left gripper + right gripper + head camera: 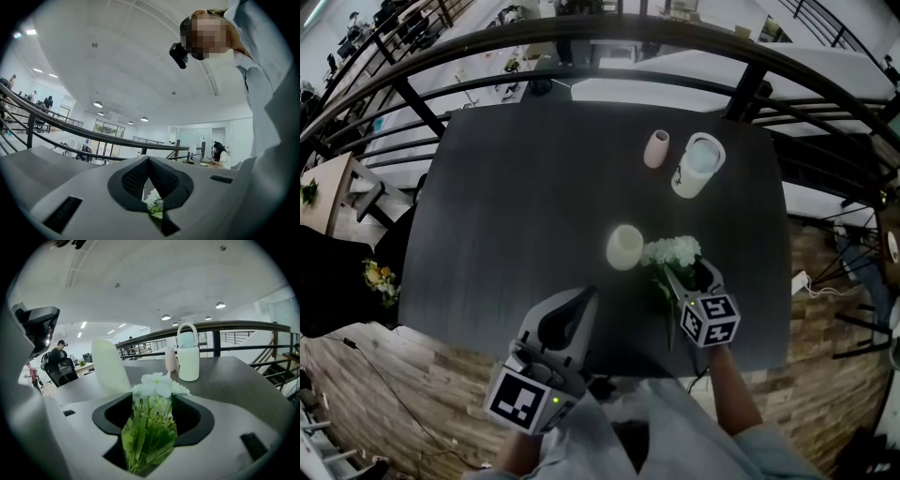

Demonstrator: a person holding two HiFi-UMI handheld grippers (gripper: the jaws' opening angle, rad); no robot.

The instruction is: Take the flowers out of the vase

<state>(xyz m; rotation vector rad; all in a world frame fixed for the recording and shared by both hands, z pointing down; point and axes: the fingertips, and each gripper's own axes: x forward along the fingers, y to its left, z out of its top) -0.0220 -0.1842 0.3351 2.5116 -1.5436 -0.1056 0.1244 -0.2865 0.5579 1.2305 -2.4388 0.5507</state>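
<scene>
Above the worktop (516,187), at its near edge, the left tool (581,302) is pressed together and empty. The vase (624,247) stands just left of the flowers (672,251), which are already out of it. Their stems run back between the spread jaws of the right tool (692,274), blooms pointing away; that tool should back off along the stems.

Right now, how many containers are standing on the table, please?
3: the cream vase beside the flowers, a pink vase farther back, a white jug next to it.

Open-plan office mezzanine, black railing (600,28), seated workers (220,157), ceiling downlights (98,104), glass-walled rooms (110,129).
</scene>
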